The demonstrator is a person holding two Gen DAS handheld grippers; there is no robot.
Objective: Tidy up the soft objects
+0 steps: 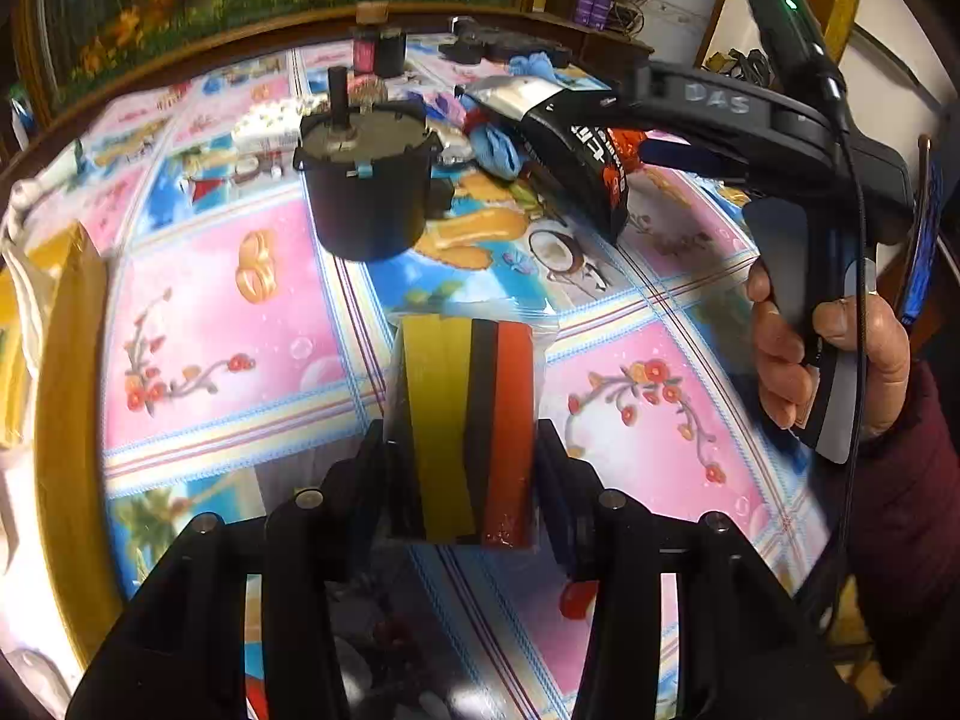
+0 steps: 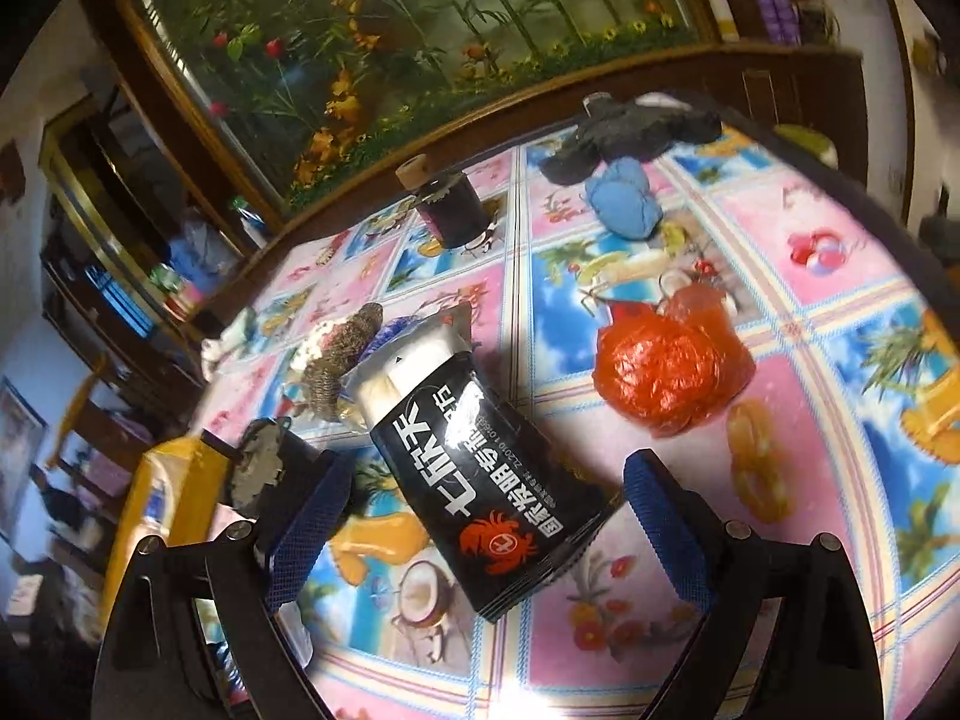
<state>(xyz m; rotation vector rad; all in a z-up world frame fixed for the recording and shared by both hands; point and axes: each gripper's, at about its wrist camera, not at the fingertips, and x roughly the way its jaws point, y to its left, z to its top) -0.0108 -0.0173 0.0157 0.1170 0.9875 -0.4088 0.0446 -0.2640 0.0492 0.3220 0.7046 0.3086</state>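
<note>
- While we hold the clear packet of yellow, black and red strips point(image 1: 468, 420) clamped between the jaws of the left gripper point(image 1: 462, 480), raised over the flowered tablecloth point(image 1: 228, 312), the step in hand looks like carrying it to wherever the soft things get grouped.
- Our right gripper point(image 2: 480, 516) stands spread, its 2 blue pads either side of the black foil pouch with the red crab logo point(image 2: 480, 468), not pressing it.
- The pouch lies flat on the cloth, the red plastic bag point(image 2: 666, 366) near it and the blue cloth bundle point(image 2: 624, 204) farther off.
- Next, we judge, the right needs to close squarely across the pouch; slippery foil could slide out.
</note>
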